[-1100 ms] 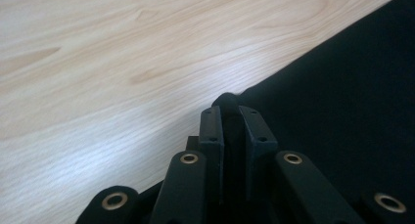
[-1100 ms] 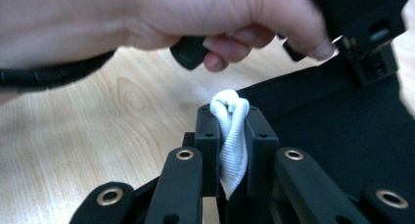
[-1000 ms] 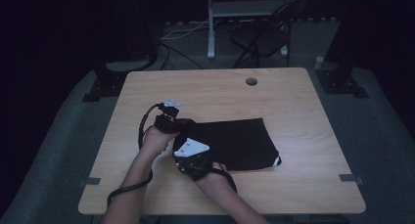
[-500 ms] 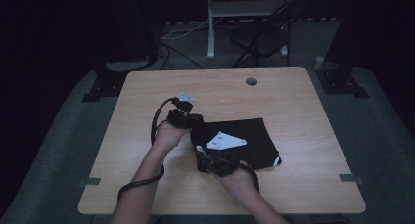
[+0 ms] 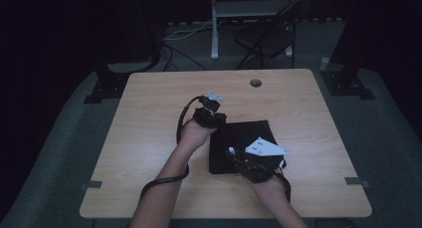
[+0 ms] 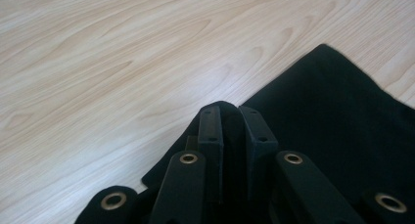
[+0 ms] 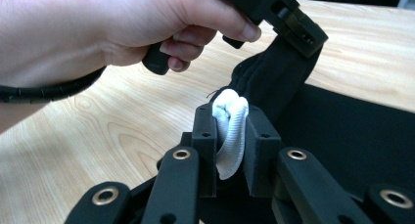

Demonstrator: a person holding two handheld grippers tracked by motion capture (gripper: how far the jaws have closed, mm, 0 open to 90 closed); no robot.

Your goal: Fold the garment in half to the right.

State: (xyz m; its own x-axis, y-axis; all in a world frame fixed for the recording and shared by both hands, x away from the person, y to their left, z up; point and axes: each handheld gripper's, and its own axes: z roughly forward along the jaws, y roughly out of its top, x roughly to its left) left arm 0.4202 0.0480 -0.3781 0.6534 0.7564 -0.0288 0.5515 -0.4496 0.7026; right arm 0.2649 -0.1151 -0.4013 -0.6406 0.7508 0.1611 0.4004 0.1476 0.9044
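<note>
On the pale wooden desk [image 5: 149, 118] the black cloth [image 5: 249, 138] lies just right of centre, your left tongs [image 6: 230, 117] clamped on its ten o'clock corner and your right tongs [image 7: 230, 117] pinching its white tag [image 7: 230, 131] at six o'clock, probably to fold it.

Black cloth [image 5: 244, 146], soft & folded, lies flat-ish in the middle of the pic, a bit low & right. Left edge lifted. White tag [image 7: 230, 131] bunched at its near corner.
</note>
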